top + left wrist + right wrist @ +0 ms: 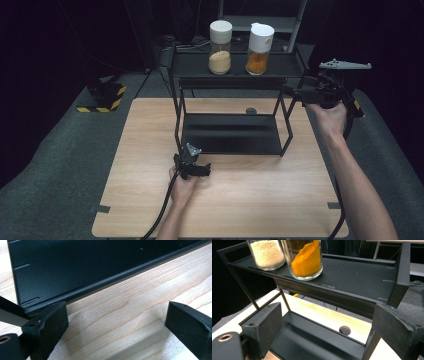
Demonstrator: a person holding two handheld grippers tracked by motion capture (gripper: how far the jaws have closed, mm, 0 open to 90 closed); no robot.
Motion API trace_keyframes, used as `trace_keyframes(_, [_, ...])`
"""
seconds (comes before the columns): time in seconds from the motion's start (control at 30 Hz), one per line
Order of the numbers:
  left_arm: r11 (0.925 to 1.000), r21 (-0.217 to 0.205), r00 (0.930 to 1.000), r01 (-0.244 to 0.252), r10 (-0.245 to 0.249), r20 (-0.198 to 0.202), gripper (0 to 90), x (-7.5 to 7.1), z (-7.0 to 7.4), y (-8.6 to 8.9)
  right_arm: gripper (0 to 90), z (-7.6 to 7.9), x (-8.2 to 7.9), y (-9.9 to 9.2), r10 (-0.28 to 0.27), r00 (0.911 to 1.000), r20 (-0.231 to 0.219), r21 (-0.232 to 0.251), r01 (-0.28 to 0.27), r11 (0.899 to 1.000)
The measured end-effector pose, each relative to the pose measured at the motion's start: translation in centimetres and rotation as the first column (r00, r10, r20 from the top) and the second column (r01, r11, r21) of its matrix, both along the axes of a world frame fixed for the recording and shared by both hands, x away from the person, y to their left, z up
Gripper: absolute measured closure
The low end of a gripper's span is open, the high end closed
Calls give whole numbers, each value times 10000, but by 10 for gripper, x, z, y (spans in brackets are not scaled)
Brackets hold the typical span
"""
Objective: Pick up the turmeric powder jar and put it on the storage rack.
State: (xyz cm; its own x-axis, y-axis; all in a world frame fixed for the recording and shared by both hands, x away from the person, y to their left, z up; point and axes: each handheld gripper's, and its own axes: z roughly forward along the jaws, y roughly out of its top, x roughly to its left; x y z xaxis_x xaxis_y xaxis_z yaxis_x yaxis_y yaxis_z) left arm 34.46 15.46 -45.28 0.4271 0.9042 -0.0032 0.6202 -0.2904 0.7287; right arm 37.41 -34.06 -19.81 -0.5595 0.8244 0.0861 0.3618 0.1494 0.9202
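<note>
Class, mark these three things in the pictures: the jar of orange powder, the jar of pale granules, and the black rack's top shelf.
Jar of orange powder (pixel 258 55), high view, on its glass body.
Jar of pale granules (pixel 219 54), high view, on its glass body.
Top shelf (pixel 359 277), right gripper view, on its bare surface right of the jars.

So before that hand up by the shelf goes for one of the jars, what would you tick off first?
1. Right claw open wide enough: ok, jaws apart with nothing between them.
2. Orange-powder jar upright on the top shelf: ok.
3. Beige-powder jar standing clear of it: ok, a gap shows between them.
4. Lids shut tight: cannot tell.
5. Left claw out of the way: ok, open and low on the table by the rack's bottom shelf.
6. Right claw lined up with the jar: not ok, it sits off to the shelf's right end.
</note>
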Motion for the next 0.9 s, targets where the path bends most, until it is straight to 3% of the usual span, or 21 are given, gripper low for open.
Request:
trace_keyframes(0.23, [10000,-20,10000,6,-6,-8,47,0,0,0,93,-7,-1,-2,-6,10000,-82,46,6,10000])
trace_keyframes(0.3, [10000,-21,10000,5,-5,-11,46,0,0,0,95,-10,-5,1,-79,10000,42,-190,80,9998])
trace_keyframes(0.9, [10000,-27,10000,4,-4,5,47,0,0,0,96,-25,-10,8,81,10000,-22,-514,-82,9986])
